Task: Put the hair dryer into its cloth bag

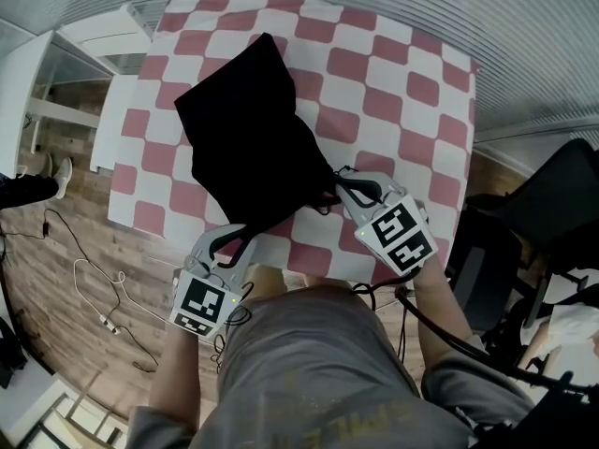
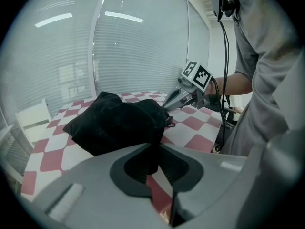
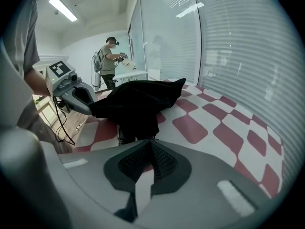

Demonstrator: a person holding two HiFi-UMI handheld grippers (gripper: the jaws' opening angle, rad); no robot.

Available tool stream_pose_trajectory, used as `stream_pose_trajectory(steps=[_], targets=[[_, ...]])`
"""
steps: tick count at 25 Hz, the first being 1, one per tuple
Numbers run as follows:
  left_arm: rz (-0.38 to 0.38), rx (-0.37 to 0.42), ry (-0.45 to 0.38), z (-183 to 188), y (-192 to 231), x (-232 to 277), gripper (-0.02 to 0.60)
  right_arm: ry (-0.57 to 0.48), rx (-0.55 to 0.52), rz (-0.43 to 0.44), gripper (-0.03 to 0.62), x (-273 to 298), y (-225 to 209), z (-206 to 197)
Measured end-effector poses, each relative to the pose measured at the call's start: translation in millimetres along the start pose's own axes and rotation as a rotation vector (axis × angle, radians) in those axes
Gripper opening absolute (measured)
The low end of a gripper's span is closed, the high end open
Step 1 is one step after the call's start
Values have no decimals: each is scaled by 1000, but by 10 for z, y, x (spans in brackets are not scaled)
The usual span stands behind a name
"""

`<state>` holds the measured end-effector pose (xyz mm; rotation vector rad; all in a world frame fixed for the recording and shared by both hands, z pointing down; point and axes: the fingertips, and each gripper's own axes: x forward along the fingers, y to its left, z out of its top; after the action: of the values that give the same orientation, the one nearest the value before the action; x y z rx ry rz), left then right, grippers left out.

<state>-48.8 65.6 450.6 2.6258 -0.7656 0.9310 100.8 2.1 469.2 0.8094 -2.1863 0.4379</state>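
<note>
A black cloth drawstring bag (image 1: 253,138) lies on the red-and-white chequered tabletop (image 1: 402,73). Its long axis runs from the tabletop's far edge toward the near edge. The closed end points to the far-left corner and the gathered mouth reaches the near edge. The body of the bag rests on the tabletop, bulging and rumpled.

The left tongs (image 1: 232,239) are clenched on the cloth at the mouth's left side, and in the left gripper view a fold of black cloth sits pinched between them. The right tongs (image 1: 343,185) are clenched on the mouth's right side. In the right gripper view the cloth hangs straight down into their tips. A thin black cord (image 1: 328,201) loops out just beside the right tongs.

No view shows the hair dryer. The cloth is opaque, so what fills the bag cannot be told. The tabletop's near edge is partly covered by the person's grey shirt (image 1: 318,363), and the faint print on that shirt is too blurred to read. The only clear markings are the black-and-white squares on the cubes of both tongs.
</note>
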Motion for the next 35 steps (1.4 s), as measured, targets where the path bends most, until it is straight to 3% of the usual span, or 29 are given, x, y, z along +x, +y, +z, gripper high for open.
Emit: stream_pose_trajectory(steps=[4, 7, 10, 14, 19, 22, 26, 30, 35], targets=[[32, 5, 36, -155, 37, 145, 41, -1, 0, -24, 28, 47, 7, -27], [32, -7, 24, -145, 4, 161, 100, -24, 3, -33, 32, -6, 7, -2], [16, -15, -4, -73, -121, 59, 197, -46, -6, -29, 80, -129, 11, 38], [45, -36, -27, -37, -252, -212, 219, -118, 3, -52, 81, -315, -62, 125], [147, -148, -201, 408, -175, -736, 218, -261, 60, -110, 72, -669, -198, 379], [262, -182, -318, 816, 78, -1128, 182, -359, 88, -165, 67, -922, -193, 703], [405, -138, -459, 1252, 337, -1626, 116, -487, 75, -229, 58, -1287, 24, 1253], [492, -125, -546, 1515, 452, -1941, 6, -621, 28, -290, 28, -1600, 376, 1733], [558, -121, -625, 1729, 518, -2232, 0, -705, -73, -343, 26, -1693, 916, 2111]])
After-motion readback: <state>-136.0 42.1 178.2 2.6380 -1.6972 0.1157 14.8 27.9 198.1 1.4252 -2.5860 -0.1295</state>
